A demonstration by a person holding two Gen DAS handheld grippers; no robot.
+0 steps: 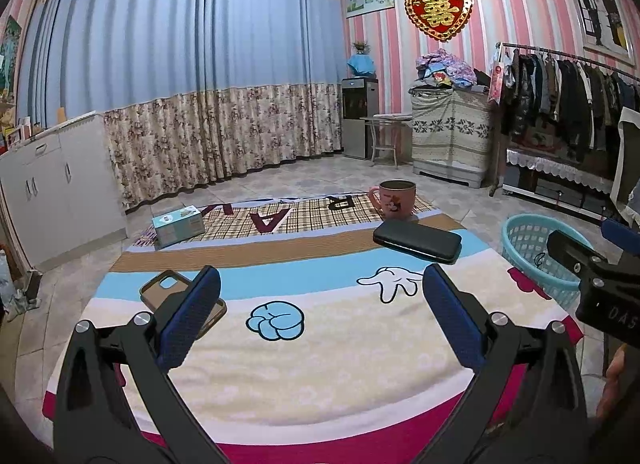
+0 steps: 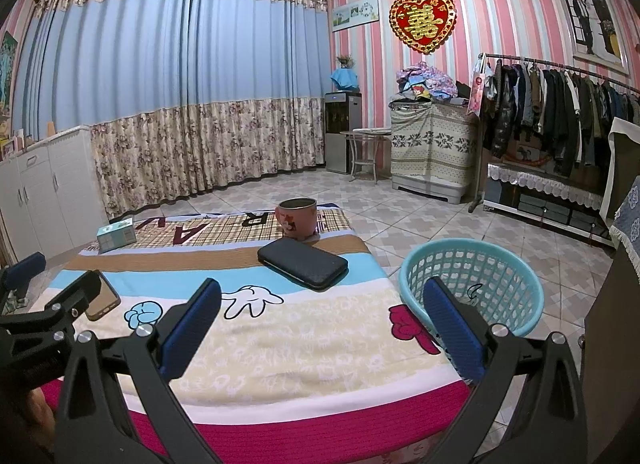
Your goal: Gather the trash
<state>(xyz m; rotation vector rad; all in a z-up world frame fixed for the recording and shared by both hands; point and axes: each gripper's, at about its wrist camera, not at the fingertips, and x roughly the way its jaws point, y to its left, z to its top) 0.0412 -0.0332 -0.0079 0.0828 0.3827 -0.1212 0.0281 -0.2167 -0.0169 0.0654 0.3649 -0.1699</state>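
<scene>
A table under a cartoon-print cloth (image 1: 320,364) holds a small teal box (image 1: 179,225), a pink mug (image 1: 394,199), a black wallet (image 1: 418,242) and a brown phone case (image 1: 172,292). A light blue plastic basket (image 2: 472,284) stands on the floor to the right of the table; it also shows in the left wrist view (image 1: 536,252). My left gripper (image 1: 320,316) is open and empty above the near half of the cloth. My right gripper (image 2: 320,324) is open and empty above the table's near right corner, its right finger in front of the basket. The same box (image 2: 116,238), mug (image 2: 298,217), wallet (image 2: 302,264) and case (image 2: 102,302) show in the right wrist view.
A white cabinet (image 1: 52,191) stands on the left by the curtain. A water dispenser (image 1: 358,115), a small table and a covered cabinet (image 1: 450,135) line the far wall. A clothes rack (image 2: 560,103) fills the right side. The floor is tiled.
</scene>
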